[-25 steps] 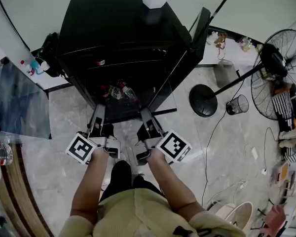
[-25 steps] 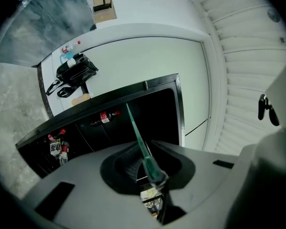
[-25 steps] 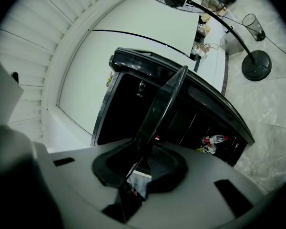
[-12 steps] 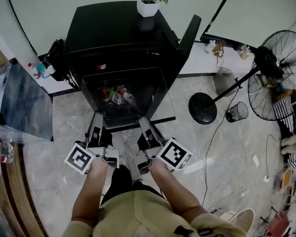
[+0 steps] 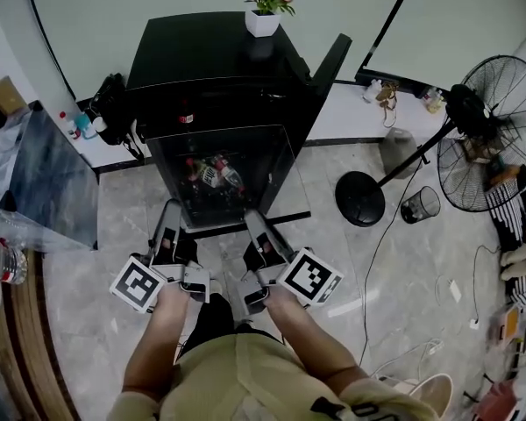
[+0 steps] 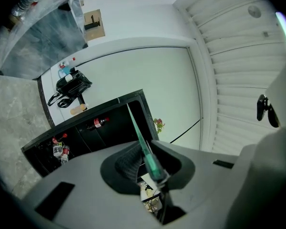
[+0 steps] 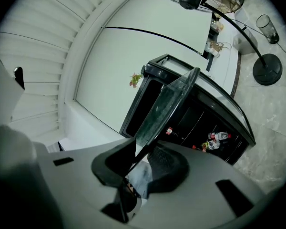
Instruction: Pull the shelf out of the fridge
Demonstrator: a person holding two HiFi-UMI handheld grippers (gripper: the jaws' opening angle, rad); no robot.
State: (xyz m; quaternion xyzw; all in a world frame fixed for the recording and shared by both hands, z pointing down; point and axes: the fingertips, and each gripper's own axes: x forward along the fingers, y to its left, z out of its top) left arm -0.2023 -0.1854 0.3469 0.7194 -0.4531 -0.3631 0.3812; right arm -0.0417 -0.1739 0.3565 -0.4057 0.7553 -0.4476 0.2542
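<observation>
Across the grey marble floor (image 5: 403,261), a black fridge (image 5: 210,55) and a standing fan (image 5: 486,134) are seen, with the fridge's door (image 5: 320,77) swung open to the right. The glass shelf (image 5: 263,191) has been drawn farther out than a second ago and is held level in front of the open cabinet. It is a clear pane with a greenish edge. Its near edge is clamped by the left hand-held gripper (image 5: 170,209). The jaws of the right hand-held gripper (image 5: 252,217) are opening with that edge between them. Bottles (image 5: 212,174) are seen inside the fridge, and a potted flower (image 5: 263,20) is set on top.
</observation>
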